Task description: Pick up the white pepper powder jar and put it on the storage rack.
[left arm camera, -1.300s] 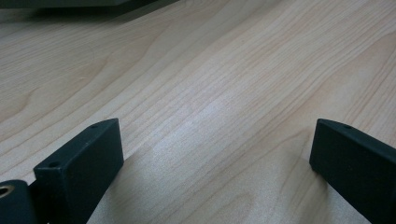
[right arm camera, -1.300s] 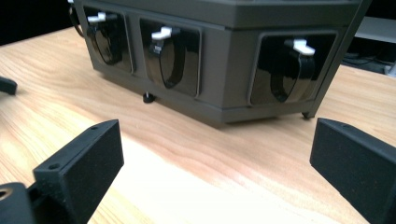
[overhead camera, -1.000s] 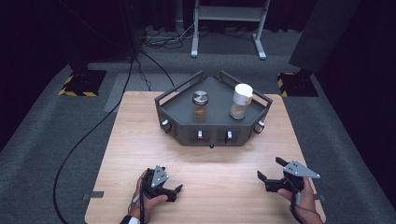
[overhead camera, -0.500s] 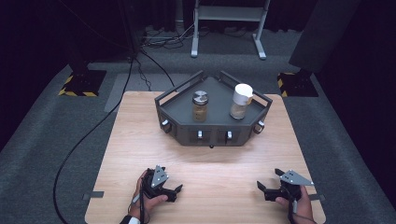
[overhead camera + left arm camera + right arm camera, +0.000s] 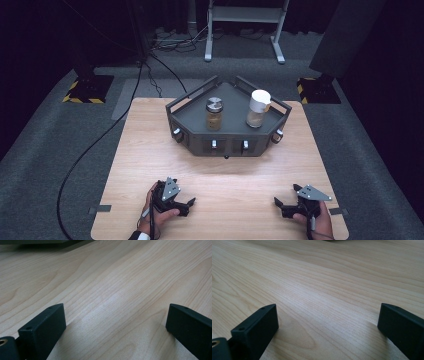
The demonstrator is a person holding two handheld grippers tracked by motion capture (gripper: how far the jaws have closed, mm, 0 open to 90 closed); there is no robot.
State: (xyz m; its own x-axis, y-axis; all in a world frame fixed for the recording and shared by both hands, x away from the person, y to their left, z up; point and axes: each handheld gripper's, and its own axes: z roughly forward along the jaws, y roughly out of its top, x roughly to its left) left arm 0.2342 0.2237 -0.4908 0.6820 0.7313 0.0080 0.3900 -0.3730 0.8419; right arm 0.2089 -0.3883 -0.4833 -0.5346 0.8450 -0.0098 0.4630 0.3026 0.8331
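At 6 o'clock on the bench, both hand-held grippers are rested released; the jars could be toppled by a hasty reach.

A tray sits at the far middle of the table. In the tray stand two jars side by side and apart: the metal-lidded jar on the left, the white-capped jar on the right, which seems to lean a little. At the near edge, well short of the tray, the left gripper rests on the table at left and the right gripper at right, well apart. Behind the table, a frame stand stands on the floor.
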